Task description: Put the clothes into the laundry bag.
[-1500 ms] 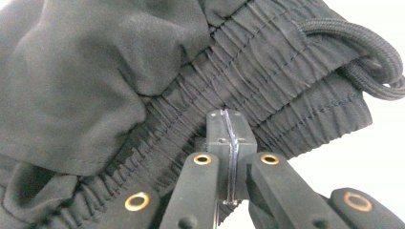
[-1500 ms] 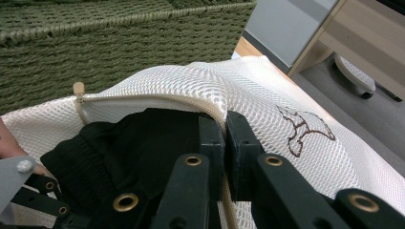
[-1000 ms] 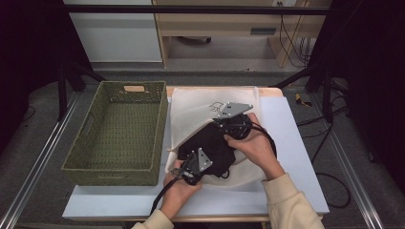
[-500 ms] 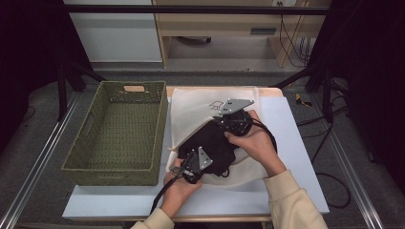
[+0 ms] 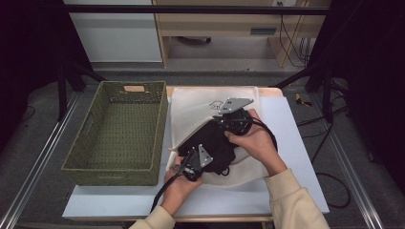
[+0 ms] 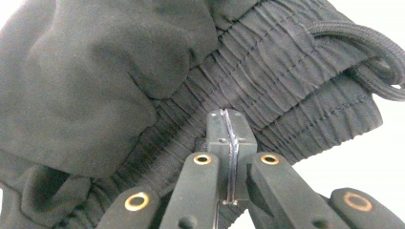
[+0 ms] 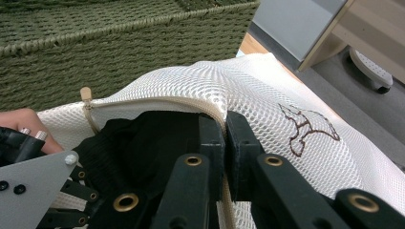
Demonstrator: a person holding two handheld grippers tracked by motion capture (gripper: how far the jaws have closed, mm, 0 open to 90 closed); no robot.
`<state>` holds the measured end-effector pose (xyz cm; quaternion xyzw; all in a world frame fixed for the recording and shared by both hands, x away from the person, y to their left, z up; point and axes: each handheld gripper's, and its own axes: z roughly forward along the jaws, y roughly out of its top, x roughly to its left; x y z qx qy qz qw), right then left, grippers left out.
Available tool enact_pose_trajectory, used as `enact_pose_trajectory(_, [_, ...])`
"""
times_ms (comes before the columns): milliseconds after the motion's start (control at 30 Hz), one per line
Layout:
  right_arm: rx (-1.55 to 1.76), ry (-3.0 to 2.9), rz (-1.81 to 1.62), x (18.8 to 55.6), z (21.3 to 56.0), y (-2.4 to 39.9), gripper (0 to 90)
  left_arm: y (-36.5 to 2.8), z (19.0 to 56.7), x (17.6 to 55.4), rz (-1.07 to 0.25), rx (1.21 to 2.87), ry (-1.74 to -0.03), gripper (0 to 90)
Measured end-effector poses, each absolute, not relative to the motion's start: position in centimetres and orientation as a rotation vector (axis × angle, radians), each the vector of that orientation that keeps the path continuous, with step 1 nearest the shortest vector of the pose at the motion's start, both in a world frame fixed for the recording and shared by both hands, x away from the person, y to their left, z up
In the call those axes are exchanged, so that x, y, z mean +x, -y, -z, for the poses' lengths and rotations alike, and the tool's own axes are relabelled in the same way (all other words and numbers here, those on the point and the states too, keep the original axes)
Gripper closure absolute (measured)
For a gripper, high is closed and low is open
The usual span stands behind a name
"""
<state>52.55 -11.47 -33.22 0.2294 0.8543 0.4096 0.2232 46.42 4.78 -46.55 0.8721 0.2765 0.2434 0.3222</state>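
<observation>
two grippers | left gripper (image 6: 228, 143) jaws closed on black garment (image 6: 143, 86) | right gripper (image 7: 224, 138) jaws clamp mesh bag (image 7: 267, 90) rim | white table (image 5: 296, 124)

One basket (image 5: 117, 133), one mesh bag (image 5: 200, 107), one black garment (image 5: 212, 145), two grippers.

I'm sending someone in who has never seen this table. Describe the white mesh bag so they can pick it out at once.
Start at the green woven basket on the left of the white table. Just to its right lies the white mesh laundry bag, zipper edge pinched shut in the right gripper, with a black elastic-waisted garment partly inside. A small brown printed emblem marks it.
</observation>
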Motion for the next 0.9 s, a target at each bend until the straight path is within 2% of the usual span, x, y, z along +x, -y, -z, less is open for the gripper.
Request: enact_pose_trajectory(900, [0.648, -2.369, -1.158, 53.3, 33.5, 11.5, 86.8, -4.2, 46.5, 47.8, -0.672, 2.301, -0.735, 90.0])
